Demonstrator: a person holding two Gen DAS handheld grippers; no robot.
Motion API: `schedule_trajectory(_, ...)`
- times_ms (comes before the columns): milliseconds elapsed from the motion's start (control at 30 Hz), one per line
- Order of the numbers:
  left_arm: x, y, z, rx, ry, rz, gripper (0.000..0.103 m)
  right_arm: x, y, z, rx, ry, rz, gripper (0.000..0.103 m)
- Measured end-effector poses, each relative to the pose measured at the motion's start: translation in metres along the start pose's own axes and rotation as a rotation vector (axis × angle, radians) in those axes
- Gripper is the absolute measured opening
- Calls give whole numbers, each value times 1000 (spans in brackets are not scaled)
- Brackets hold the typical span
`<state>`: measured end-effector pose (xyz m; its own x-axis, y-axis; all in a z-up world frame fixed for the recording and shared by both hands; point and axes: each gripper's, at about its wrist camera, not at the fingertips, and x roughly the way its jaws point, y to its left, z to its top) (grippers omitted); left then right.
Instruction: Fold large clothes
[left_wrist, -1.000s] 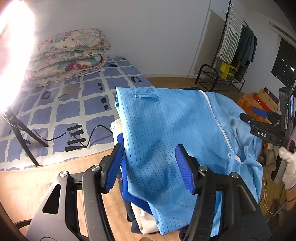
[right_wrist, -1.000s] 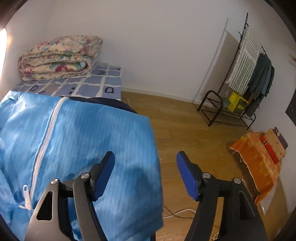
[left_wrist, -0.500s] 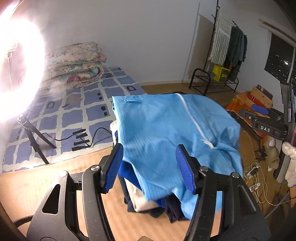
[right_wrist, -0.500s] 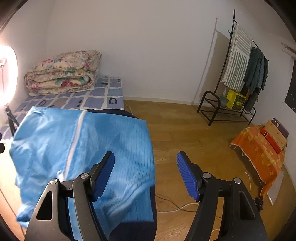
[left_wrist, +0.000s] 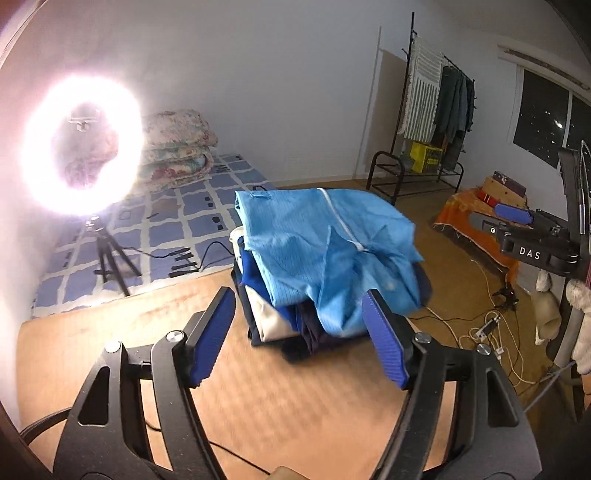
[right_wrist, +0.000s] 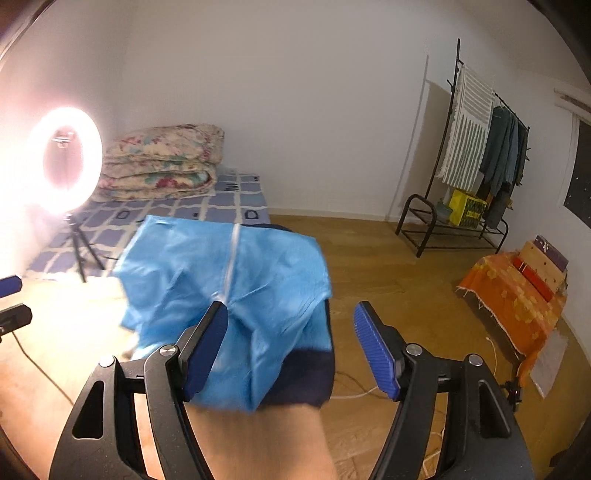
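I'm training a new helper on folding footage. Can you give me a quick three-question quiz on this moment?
1. True or false: the left gripper is clamped on the blue garment.
2. What does the blue garment rest on? A) the mattress B) a pile of clothes C) the clothes rack
3. What runs down the middle of the blue garment?

Key:
1. False; both it and the right gripper are open and empty.
2. B
3. A white zipper.
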<state>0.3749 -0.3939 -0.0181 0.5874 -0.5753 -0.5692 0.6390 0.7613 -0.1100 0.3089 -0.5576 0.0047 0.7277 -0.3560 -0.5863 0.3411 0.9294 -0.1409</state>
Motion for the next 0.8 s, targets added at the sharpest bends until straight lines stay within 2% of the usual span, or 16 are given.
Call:
schedule_trajectory(300,-107,-27,-36,71,-62,22,78,-93,17,-27,-21,-52,1,80)
schedule_trajectory(433,-144,-36,-57,68,-90,-15,83,-125,30,-44,-28,-80,15,81)
schedule_trajectory(500,-158,-39,-68,73,-97,-16,89,-137,35,-53,-29,-89,18,81)
schedule_trajectory(800,-202,-47,-123,76,-93,28,97,-173,48,-101,46,-119,37,83)
